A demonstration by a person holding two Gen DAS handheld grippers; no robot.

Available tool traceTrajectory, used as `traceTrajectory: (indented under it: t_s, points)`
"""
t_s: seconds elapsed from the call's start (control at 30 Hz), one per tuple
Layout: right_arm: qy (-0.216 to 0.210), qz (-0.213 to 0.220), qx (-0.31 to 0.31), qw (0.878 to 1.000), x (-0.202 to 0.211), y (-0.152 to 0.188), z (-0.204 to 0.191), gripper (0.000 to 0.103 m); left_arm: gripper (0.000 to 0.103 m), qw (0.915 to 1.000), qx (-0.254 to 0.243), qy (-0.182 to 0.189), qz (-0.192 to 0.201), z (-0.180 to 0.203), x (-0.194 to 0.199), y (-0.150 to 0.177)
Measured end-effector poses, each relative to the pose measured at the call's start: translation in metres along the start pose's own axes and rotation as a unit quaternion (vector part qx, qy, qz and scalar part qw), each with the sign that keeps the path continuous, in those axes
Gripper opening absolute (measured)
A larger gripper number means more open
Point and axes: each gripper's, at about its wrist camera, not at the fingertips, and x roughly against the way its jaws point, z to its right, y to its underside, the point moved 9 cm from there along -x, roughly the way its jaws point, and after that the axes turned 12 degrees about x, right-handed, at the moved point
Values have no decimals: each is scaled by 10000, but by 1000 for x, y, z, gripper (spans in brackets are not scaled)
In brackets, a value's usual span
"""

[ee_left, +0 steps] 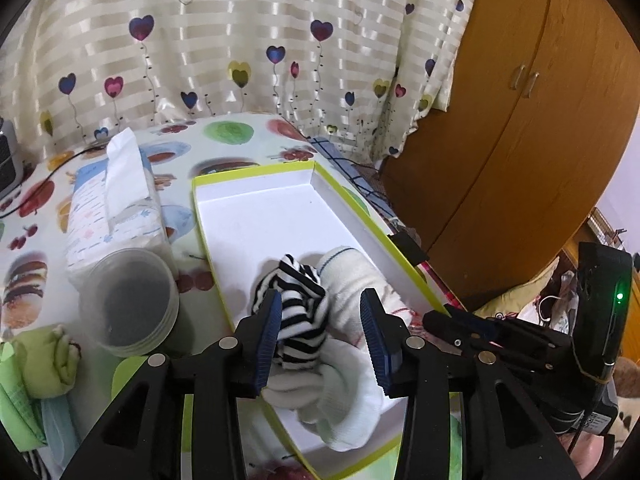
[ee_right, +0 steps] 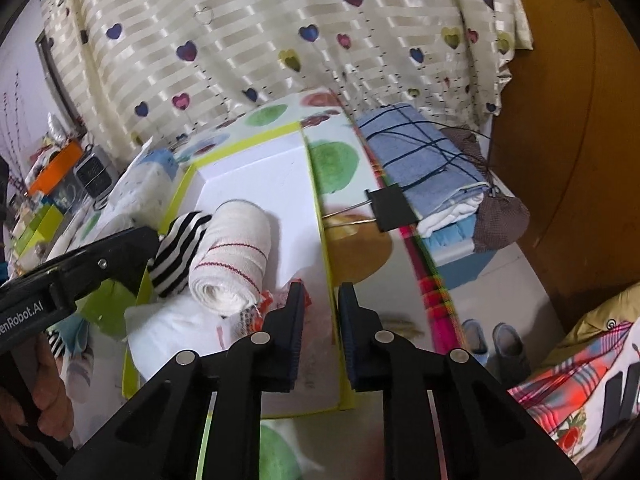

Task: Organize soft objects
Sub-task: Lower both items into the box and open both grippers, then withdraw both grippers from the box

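A white tray [ee_left: 256, 216] with a lime-green rim lies on the fruit-print table. At its near end lie a black-and-white striped sock roll [ee_left: 300, 308], a white rolled sock [ee_left: 348, 268] and a loose white sock [ee_left: 344, 400]. My left gripper [ee_left: 322, 332] is open and straddles the striped roll and the white socks; its left pad lies against the stripes. In the right wrist view the striped roll [ee_right: 180, 252] sits beside a white roll with red lines [ee_right: 232, 256]. My right gripper [ee_right: 322, 328] stands narrowly open astride the tray's right wall [ee_right: 320, 216], with a gap showing.
Left of the tray are a tissue pack [ee_left: 116, 208], a clear plastic cup [ee_left: 132, 304] and a green cloth roll [ee_left: 48, 360]. A black binder clip [ee_right: 392, 208] grips the table's right edge. Beyond it lie a folded blue towel [ee_right: 420, 160] and a wooden wardrobe [ee_left: 520, 120].
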Motion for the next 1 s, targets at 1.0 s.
traceTrajectory:
  t_s: [1.0]
  points:
    - [-82, 898, 1031, 9906, 77, -11, -101, 54, 39, 9924, 71, -650, 1046, -65, 114, 15]
